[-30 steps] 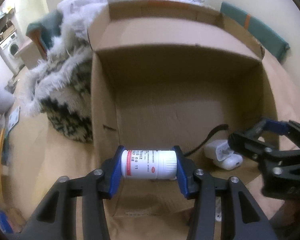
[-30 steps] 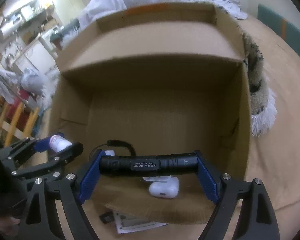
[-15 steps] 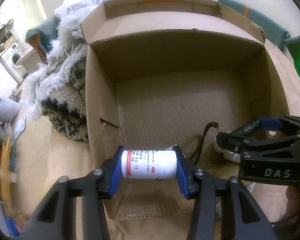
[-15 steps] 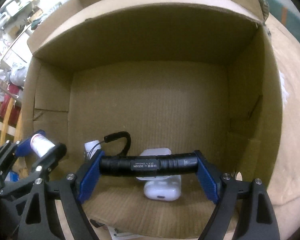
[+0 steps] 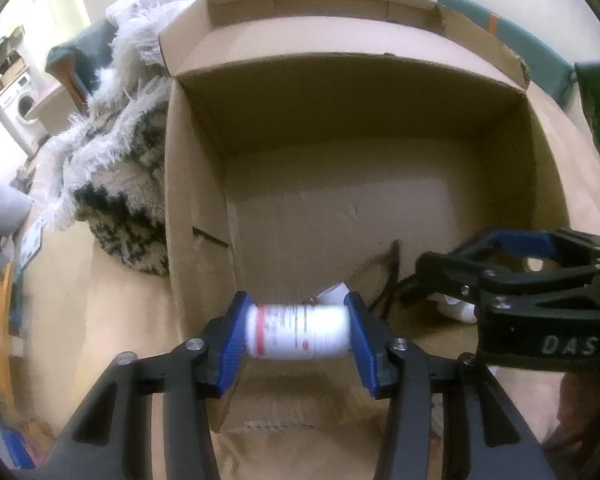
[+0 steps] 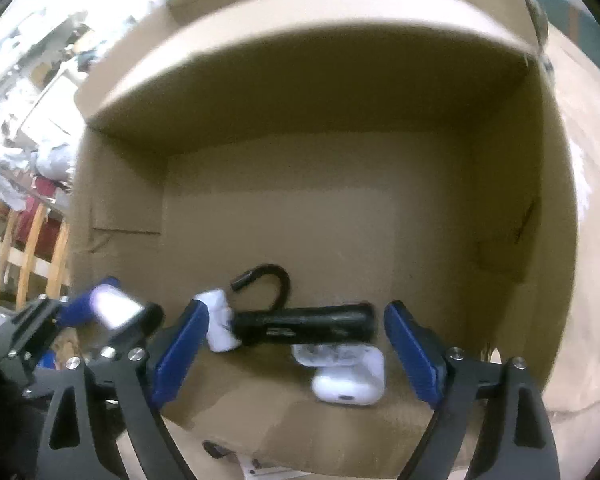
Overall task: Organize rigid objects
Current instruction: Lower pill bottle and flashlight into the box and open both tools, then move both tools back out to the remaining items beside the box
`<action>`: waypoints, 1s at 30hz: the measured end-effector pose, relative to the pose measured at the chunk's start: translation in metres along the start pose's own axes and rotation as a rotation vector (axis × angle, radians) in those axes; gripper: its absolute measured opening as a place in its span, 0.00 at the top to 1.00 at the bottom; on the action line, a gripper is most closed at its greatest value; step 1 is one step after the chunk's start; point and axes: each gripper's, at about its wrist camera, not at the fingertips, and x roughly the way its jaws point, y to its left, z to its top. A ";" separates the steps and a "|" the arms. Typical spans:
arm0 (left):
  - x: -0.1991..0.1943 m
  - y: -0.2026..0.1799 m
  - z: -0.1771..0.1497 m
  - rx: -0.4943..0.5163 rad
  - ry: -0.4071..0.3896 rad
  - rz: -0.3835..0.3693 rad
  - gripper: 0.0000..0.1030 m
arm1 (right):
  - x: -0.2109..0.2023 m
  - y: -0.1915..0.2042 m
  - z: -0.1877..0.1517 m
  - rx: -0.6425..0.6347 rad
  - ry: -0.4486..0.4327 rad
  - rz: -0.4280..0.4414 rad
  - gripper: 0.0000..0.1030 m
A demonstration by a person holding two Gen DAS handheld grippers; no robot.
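Left wrist view
- Your left gripper (image 5: 298, 334): lower centre of the frame, blue pads at a middling spread and opening; the bottle lies crosswise between them, and blur hides whether the pads press its ends.
- White bottle (image 5: 298, 338): lying on its side with a red band toward the left end, over the near left corner of the box; its label is too smeared to read.
- Cardboard box (image 5: 340, 208): fills the middle of the frame, flaps up, its brown floor mostly bare.
- Your right gripper (image 5: 512, 264): reaches in from the right edge, low inside the box; from here you cannot tell how wide it stands.
- Fluffy white and dark throw (image 5: 116, 168): bunched against the box's left wall, outside it.

Right wrist view
- Your right gripper (image 6: 296, 344): lower centre, pads spread wide and opening; a gap shows between each pad and the flashlight.
- Black flashlight (image 6: 308, 326): lies crosswise low in the box between the pads, touched by neither, partly over the earbud case.
- Black strap (image 6: 270, 280): curls up from the flashlight's left end.
- White earbud case (image 6: 346, 378): on the box floor just below the flashlight, lid open.
- Small white object (image 6: 220, 324): beside the flashlight's left end, close to the left pad; too blurred to name.
- Your left gripper (image 6: 112, 308): lower left, with the white bottle (image 6: 114, 310) between its pads at the box's left wall.
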 end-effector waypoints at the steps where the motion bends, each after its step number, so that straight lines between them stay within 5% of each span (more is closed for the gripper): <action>1: -0.002 -0.001 0.000 0.005 -0.007 -0.002 0.46 | -0.003 0.003 0.000 -0.010 -0.012 0.001 0.00; 6: -0.018 -0.001 0.001 0.002 -0.050 -0.023 0.34 | -0.015 0.010 0.003 -0.026 -0.085 0.006 0.00; 20: -0.053 0.014 0.005 -0.024 -0.117 -0.019 0.34 | -0.063 0.004 -0.001 0.006 -0.178 0.004 0.00; 30: -0.071 0.030 -0.021 -0.077 -0.116 -0.007 0.34 | -0.085 0.018 -0.048 -0.025 -0.172 0.015 0.00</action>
